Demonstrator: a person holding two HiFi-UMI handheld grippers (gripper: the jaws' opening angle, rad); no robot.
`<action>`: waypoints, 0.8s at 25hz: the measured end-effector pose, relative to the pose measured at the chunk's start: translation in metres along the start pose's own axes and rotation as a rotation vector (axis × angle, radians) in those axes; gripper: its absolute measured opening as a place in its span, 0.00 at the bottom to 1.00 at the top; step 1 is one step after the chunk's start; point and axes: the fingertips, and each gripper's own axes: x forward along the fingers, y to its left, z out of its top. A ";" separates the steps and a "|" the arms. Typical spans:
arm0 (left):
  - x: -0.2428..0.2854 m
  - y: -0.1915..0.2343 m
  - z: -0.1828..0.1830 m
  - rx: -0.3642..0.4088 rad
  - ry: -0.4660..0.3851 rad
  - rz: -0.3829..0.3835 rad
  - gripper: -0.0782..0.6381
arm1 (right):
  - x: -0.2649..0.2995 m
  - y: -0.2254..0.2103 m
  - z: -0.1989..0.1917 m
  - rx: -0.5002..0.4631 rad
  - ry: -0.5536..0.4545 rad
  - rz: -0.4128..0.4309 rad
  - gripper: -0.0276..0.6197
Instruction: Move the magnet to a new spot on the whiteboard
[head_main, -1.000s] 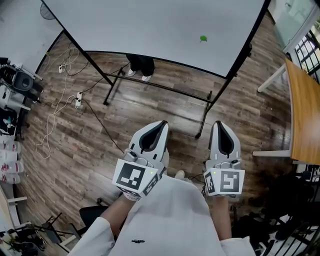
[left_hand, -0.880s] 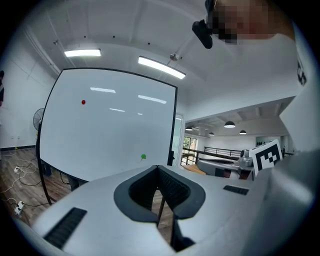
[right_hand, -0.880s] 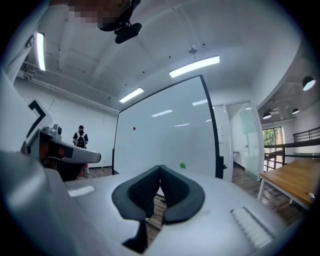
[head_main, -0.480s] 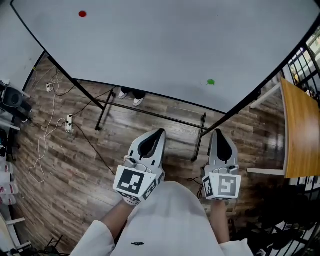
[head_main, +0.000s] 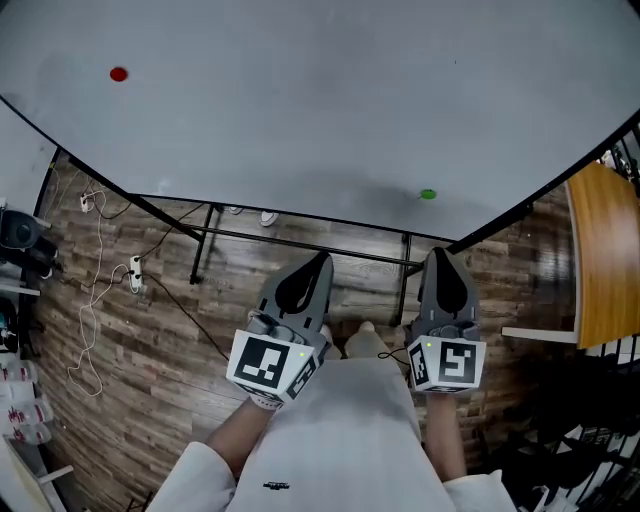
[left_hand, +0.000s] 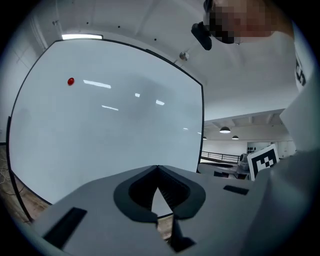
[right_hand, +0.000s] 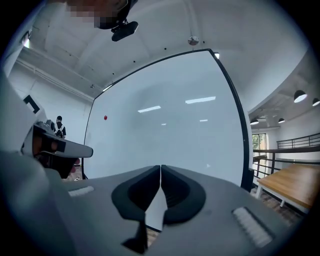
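Right gripper (head_main: 442, 258), closed and empty, faces whiteboard (head_main: 300, 110) near green magnet (head_main: 428, 194); table (head_main: 605, 260) rightward.

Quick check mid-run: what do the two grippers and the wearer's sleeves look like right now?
The left gripper and right gripper match: light grey shells tapering to a point, with black hollows inside. Each has a marker cube at the back, with black-and-white square patterns and a small green light. The person wears white sleeves.
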 end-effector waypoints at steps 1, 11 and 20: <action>0.005 0.000 0.000 0.002 0.004 0.002 0.12 | 0.004 -0.002 0.000 -0.001 0.001 0.006 0.06; 0.031 -0.006 -0.003 -0.001 0.035 0.036 0.12 | 0.021 -0.022 -0.003 -0.011 0.008 0.041 0.06; 0.059 -0.016 -0.013 0.007 0.061 0.017 0.12 | 0.035 -0.037 -0.022 0.000 0.030 0.045 0.06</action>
